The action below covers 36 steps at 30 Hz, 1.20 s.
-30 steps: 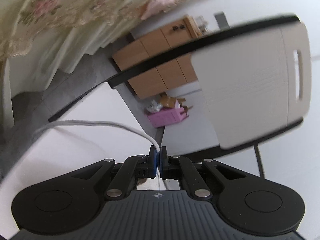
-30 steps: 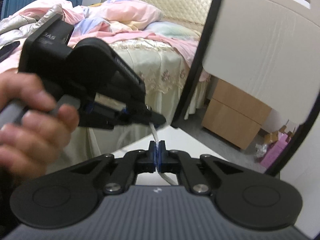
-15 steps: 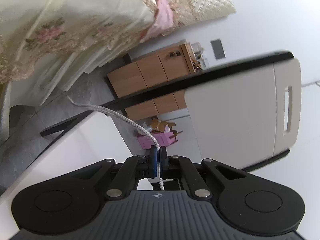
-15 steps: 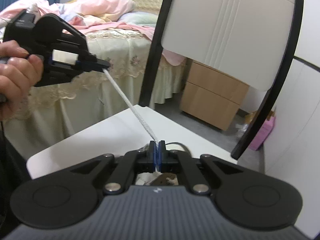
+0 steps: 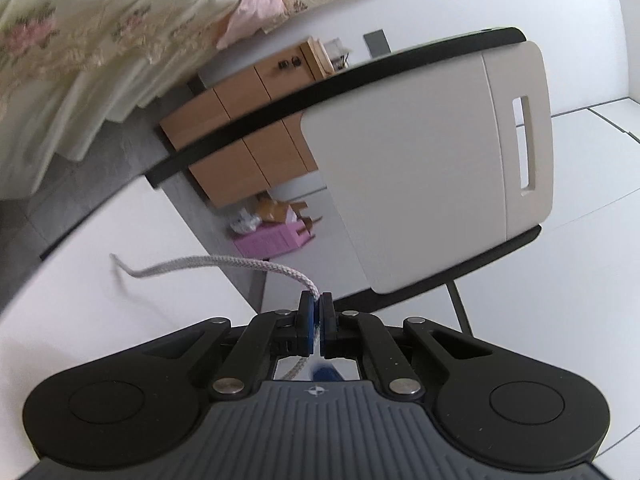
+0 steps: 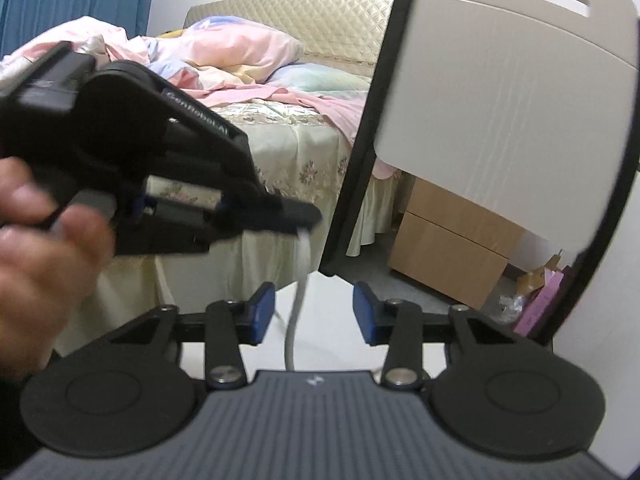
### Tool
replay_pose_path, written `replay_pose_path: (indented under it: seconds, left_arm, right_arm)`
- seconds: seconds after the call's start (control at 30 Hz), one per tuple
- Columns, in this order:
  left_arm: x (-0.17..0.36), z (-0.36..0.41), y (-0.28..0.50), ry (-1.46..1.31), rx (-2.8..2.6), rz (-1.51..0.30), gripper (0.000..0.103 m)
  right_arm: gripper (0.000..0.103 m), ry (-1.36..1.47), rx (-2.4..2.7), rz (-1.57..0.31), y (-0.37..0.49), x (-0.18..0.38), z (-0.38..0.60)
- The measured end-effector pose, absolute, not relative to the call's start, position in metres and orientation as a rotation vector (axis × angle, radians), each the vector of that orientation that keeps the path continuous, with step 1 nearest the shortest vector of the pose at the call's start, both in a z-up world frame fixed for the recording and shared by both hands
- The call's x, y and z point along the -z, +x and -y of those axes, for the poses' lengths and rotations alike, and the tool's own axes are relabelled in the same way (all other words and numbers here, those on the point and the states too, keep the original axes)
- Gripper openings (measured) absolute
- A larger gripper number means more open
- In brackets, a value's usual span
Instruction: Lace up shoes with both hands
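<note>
Jaws of the left gripper [image 5: 319, 318] are pressed together on the shoelace [image 5: 224, 262], which is pinched between the blue pads [image 5: 307, 322]; the free end is seen curving out to the left over the white surface [image 5: 120, 312], toward its far left edge. The right gripper [image 6: 314, 316] is shown with its jaws opening; the shoelace [image 6: 298, 300] hangs between them untouched by either pad, and is carried from above by the left gripper [image 6: 304, 216], gripped in the person's hand [image 6: 44, 248]. No shoe can be made out in either view; a blue blur below the left jaws cannot be identified.

The step in hand is judged to be a handover: the lace is released by the right side and kept by the left. The next move probably calls for the right jaws to be brought to a fresh point on the lace, or to an eyelet, while tension is kept by the left so the cord is not dropped.

Beyond the far edge of the surface a chair [image 5: 424, 168] is seen. Farther off, a pink box [image 5: 276, 238] on the floor is seen holding brown cardboard and crumpled wrapping. A wooden cabinet [image 6: 452, 252] is shut, its contents hidden. Farthest, the bed [image 6: 280, 92] is piled with bedding.
</note>
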State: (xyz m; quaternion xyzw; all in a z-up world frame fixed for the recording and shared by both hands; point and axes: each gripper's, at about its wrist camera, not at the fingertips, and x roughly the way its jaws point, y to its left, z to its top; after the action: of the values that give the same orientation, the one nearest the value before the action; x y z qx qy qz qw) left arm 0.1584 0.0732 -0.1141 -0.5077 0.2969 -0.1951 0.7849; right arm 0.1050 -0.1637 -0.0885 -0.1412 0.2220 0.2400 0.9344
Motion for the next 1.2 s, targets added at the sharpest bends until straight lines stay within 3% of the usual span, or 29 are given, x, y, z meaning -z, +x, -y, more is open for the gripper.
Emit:
replay_pose_path:
  seconds: [0.07, 0.1, 0.13, 0.43, 0.57, 0.6, 0.67, 0.7, 0.8, 0.87, 0.9, 1.2]
  left_arm:
    - [0.117, -0.073, 0.158, -1.111, 0.430, -0.650, 0.002]
    - [0.118, -0.073, 0.158, -1.116, 0.432, -0.655, 0.002]
    - [0.119, -0.074, 0.159, -1.123, 0.429, -0.657, 0.002]
    - [0.157, -0.083, 0.165, -1.426, 0.471, -0.750, 0.004]
    - [0.162, -0.079, 0.168, -1.436, 0.485, -0.772, 0.004]
    - [0.164, -0.078, 0.168, -1.445, 0.491, -0.772, 0.006]
    - [0.168, -0.077, 0.168, -1.463, 0.501, -0.771, 0.027]
    - [0.170, -0.076, 0.168, -1.472, 0.506, -0.771, 0.027]
    - [0.174, -0.073, 0.169, -1.503, 0.528, -0.769, 0.026]
    - [0.173, -0.073, 0.169, -1.504, 0.527, -0.758, 0.006]
    - [0.172, -0.074, 0.169, -1.504, 0.525, -0.751, 0.003]
    - [0.159, -0.088, 0.165, -1.491, 0.465, -0.626, 0.002]
  right_arm:
    - [0.018, -0.293, -0.458, -0.457, 0.111, 0.090, 0.155]
    - [0.005, -0.295, -0.442, -0.458, 0.114, 0.090, 0.150]
    - [0.003, -0.285, -0.446, -0.451, 0.113, 0.088, 0.149]
    - [0.003, -0.303, -0.483, -0.422, 0.099, 0.084, 0.145]
    - [0.003, -0.309, -0.499, -0.428, 0.096, 0.081, 0.151]
    - [0.003, -0.310, -0.504, -0.429, 0.095, 0.082, 0.153]
    - [0.003, -0.313, -0.512, -0.429, 0.094, 0.082, 0.156]
    - [0.003, -0.315, -0.517, -0.429, 0.093, 0.081, 0.158]
    - [0.003, -0.321, -0.531, -0.427, 0.086, 0.081, 0.164]
    - [0.003, -0.329, -0.531, -0.430, 0.082, 0.082, 0.168]
    - [0.003, -0.332, -0.530, -0.433, 0.081, 0.082, 0.171]
    - [0.002, -0.319, -0.482, -0.438, 0.073, 0.082, 0.199]
